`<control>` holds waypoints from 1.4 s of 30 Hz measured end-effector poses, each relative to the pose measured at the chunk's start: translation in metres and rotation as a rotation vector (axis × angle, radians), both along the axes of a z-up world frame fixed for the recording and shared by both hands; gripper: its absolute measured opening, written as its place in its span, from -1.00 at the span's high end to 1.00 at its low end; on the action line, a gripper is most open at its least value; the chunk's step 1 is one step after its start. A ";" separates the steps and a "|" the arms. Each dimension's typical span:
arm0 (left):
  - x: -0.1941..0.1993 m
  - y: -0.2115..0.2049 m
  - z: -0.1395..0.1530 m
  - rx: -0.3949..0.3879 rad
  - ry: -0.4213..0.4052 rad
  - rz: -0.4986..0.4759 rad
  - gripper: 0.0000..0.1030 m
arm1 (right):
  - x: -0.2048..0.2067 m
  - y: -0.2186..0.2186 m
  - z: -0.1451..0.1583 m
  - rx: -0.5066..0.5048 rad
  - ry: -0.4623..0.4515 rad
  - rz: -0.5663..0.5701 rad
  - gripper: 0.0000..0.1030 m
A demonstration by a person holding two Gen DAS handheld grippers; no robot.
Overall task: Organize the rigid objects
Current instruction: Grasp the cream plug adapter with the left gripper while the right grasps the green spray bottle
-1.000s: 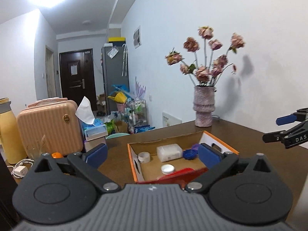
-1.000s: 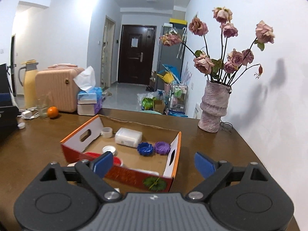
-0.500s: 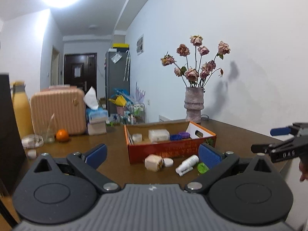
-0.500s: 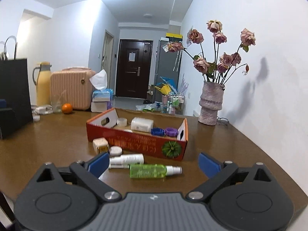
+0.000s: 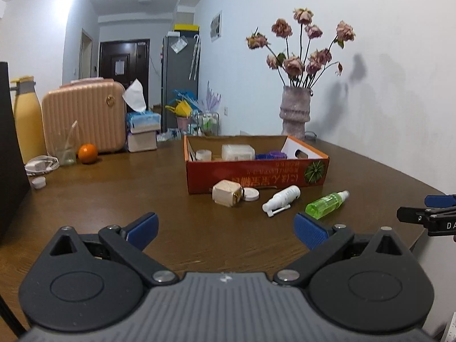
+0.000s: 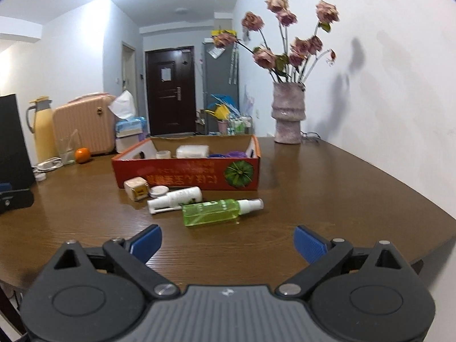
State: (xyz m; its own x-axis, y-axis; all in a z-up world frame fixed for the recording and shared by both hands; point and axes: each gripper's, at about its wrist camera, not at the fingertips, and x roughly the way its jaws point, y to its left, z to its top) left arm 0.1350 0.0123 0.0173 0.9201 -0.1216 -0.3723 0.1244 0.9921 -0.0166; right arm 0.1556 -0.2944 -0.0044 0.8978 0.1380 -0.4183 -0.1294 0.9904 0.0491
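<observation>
Grippers first: we see the left gripper (image 5: 225,229) low over the brown wooden table (image 5: 114,199), its blue-padded jaws spread wide with nothing between them. The right gripper (image 6: 228,240) hangs likewise over the near edge, jaws wide and empty.

Ahead of both stands the red cardboard box (image 6: 188,175), open at the top, holding a white rectangular case (image 6: 192,151), a small roll of tape (image 6: 163,154) and purple and blue round lids (image 6: 228,154).

In front of the box, on the bare table, lie four loose things: a beige cube-shaped box (image 6: 136,188), a flat white round jar (image 6: 159,191) just beside it, a white spray bottle (image 6: 175,198) on its side, and a green clear plastic spray bottle (image 6: 216,211) nearest the right gripper, also lying flat.

A pinkish ribbed vase of dried roses (image 6: 287,114) stands behind, near the wall.
</observation>
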 end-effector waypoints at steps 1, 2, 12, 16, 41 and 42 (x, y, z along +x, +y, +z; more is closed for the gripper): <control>0.005 -0.001 -0.002 -0.001 0.011 -0.002 -1.00 | 0.003 -0.001 -0.002 0.001 0.007 -0.005 -0.93; 0.009 -0.001 -0.003 -0.002 0.020 -0.002 -1.00 | 0.007 -0.002 -0.004 0.004 0.014 -0.011 -0.93; 0.071 -0.004 -0.013 0.007 0.082 -0.021 -1.00 | 0.054 0.006 -0.014 0.011 0.063 0.020 -0.93; 0.107 -0.007 -0.019 0.022 0.101 -0.041 -1.00 | 0.090 0.011 -0.015 0.021 0.088 0.028 -0.92; 0.256 -0.014 -0.058 -0.099 0.237 0.141 -0.75 | 0.196 0.039 -0.062 -0.004 0.216 0.039 -0.22; 0.258 -0.012 -0.059 -0.111 0.247 0.146 -0.73 | 0.197 0.041 -0.061 -0.010 0.219 0.045 -0.23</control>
State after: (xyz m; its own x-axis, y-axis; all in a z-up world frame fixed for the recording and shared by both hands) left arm 0.3934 -0.0002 -0.0419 0.8142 -0.0471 -0.5787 -0.0405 0.9897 -0.1376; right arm 0.3528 -0.2535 -0.0657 0.7784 0.1706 -0.6042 -0.1608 0.9844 0.0707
